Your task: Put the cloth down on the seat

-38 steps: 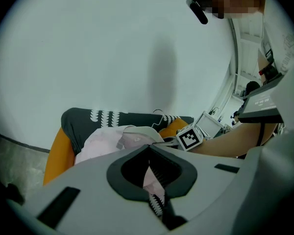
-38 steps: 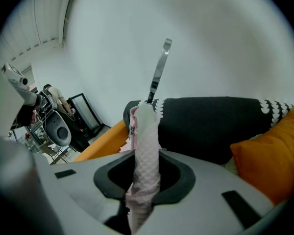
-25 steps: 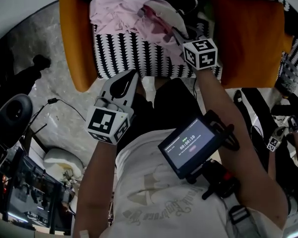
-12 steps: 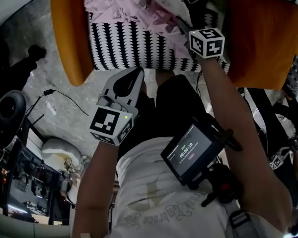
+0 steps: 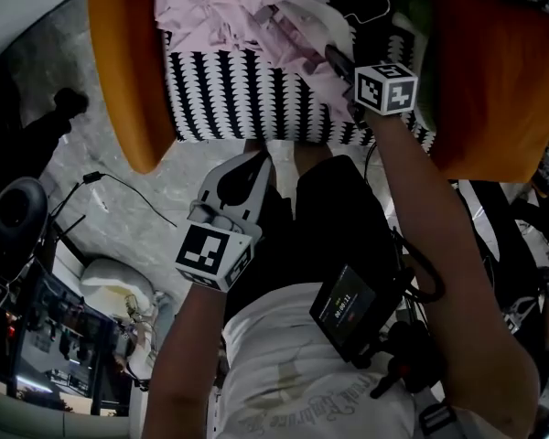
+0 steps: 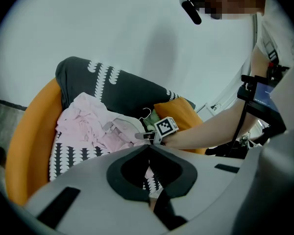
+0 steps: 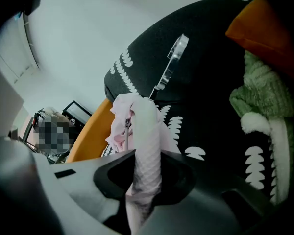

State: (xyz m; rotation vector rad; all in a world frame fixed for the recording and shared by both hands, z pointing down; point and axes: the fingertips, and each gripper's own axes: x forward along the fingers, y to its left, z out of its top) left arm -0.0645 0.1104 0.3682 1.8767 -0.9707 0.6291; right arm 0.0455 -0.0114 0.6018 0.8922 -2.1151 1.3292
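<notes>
Pink cloth (image 7: 136, 115) is pinched between the jaws of the right claw (image 7: 147, 156) — its bulk heaped on the patterned seat (image 5: 238, 99).

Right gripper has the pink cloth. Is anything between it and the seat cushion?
Nothing visible. The right gripper is shut on the pink cloth, and most of that cloth already lies on the patterned seat. A hanger and a green knit piece sit beside the cloth, toward the seat's far side.

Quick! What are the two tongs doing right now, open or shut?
Left tongs: shut, holding nothing.
Right tongs: shut on the pink cloth.
</notes>
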